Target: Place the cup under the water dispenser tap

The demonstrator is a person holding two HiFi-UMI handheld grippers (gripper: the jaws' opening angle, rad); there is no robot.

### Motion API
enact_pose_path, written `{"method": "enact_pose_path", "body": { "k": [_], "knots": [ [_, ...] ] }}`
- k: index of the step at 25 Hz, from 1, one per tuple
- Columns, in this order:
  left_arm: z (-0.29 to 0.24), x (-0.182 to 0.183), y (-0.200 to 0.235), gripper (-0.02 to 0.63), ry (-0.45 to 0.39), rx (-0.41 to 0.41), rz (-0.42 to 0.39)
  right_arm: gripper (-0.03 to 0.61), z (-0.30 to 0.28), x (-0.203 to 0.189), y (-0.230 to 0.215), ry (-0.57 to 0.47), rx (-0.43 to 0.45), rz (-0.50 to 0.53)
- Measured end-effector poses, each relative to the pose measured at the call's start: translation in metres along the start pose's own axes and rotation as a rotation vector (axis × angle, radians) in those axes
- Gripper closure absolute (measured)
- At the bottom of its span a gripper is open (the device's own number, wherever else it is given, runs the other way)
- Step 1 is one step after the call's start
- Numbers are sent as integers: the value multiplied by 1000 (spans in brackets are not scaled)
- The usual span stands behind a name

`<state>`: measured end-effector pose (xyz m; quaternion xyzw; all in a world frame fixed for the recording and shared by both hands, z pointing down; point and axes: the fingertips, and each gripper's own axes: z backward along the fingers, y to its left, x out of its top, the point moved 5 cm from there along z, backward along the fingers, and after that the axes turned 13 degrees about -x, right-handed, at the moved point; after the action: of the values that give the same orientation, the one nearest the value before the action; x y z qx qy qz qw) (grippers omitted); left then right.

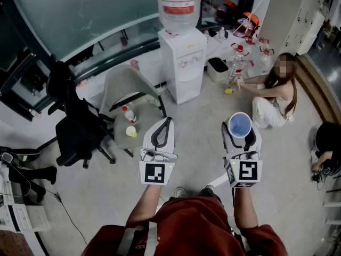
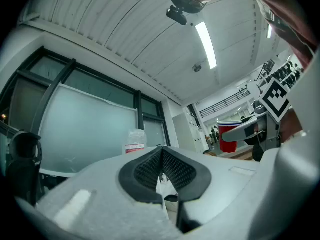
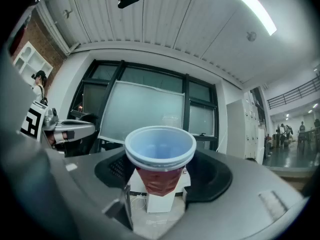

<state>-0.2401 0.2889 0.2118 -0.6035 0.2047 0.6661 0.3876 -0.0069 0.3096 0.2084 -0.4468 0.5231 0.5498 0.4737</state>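
two tongs out front, side by side above the floor. right tongs clamped on the red cup, pads on its sides, cup upright with its mouth up. left tongs clenched tip to tip, nothing in them. water dispenser stands ahead at the glass wall, bottle on top. cup is well apart from its taps.

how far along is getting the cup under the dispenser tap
Done: the red cup is picked up, held upright in the right gripper. In hand: carrying it; the water dispenser stands ahead across the floor. Left: reach it and set the cup under a tap.
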Motion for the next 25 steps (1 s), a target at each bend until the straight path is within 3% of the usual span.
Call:
{"method": "enact_pose_path", "body": {
  "k": [13, 25],
  "knots": [
    [7, -4, 1, 615, 4, -18, 7, 272, 8, -10, 13, 6, -5, 9],
    [-57, -33, 3, 615, 53, -15, 5, 272, -52, -43, -27, 16, 13, -61]
  ]
}}
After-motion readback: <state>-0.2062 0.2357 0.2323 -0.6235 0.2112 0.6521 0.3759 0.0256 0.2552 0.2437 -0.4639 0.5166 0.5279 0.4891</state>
